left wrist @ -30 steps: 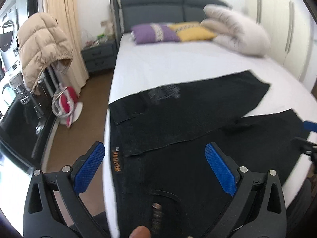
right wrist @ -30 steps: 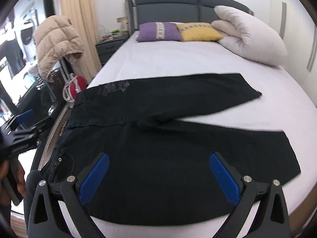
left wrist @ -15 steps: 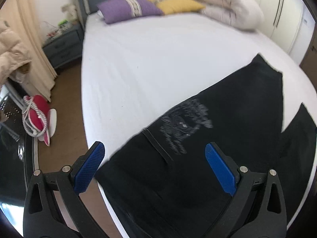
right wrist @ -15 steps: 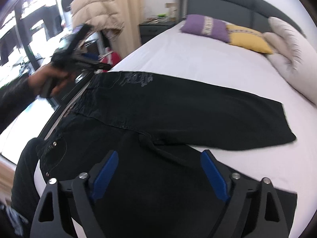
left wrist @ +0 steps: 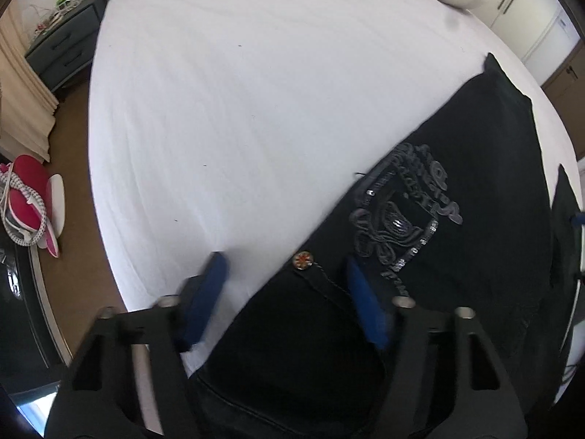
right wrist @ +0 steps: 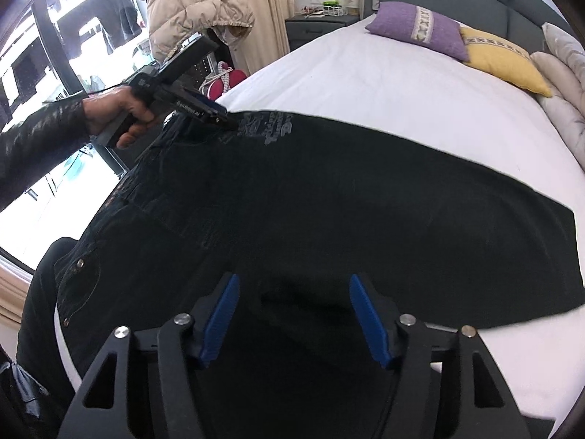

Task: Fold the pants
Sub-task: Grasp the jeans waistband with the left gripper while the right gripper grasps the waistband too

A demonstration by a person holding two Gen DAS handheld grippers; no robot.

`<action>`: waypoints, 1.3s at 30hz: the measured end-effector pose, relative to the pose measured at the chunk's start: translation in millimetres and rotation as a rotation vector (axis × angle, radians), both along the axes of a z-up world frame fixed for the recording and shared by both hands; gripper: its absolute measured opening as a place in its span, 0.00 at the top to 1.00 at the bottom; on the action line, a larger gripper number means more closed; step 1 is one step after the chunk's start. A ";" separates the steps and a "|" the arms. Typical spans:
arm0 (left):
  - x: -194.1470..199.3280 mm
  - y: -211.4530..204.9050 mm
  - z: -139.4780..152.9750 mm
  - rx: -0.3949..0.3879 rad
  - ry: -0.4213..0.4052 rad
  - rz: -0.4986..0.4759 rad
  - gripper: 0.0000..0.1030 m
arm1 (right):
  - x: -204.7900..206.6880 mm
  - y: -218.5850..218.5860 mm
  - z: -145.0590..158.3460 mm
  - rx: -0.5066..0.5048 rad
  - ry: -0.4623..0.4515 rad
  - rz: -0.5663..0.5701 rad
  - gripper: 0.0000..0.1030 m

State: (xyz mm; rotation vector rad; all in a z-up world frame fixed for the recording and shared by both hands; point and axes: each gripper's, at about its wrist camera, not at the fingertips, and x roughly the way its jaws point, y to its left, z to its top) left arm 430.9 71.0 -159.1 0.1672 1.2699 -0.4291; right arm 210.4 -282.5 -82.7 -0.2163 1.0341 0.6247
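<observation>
While the black pants [right wrist: 329,197] lie spread flat across the white bed [left wrist: 226,102], the step in hand looks like pinching the far waistband corner. The left gripper [left wrist: 285,292] tilts steeply down, its jaws just narrowing astride the waistband edge by the button [left wrist: 303,259] at twelve o'clock, not yet clamped. Bite deep through both layers. The right gripper [right wrist: 292,314], also closing, hovers empty over the crotch.
</observation>
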 end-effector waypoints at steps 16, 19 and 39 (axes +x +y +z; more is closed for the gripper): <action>-91.9 -16.6 52.9 -0.057 -0.300 -0.040 0.92 | 76.6 62.7 36.7 -0.119 -0.166 0.186 0.49; -109.5 -0.7 65.6 -0.115 -0.340 -0.020 0.92 | 91.2 79.4 31.5 -0.171 -0.174 0.225 0.51; -176.4 -21.7 93.2 -0.182 -0.439 0.003 0.93 | 129.6 108.0 0.8 -0.311 -0.057 0.306 0.96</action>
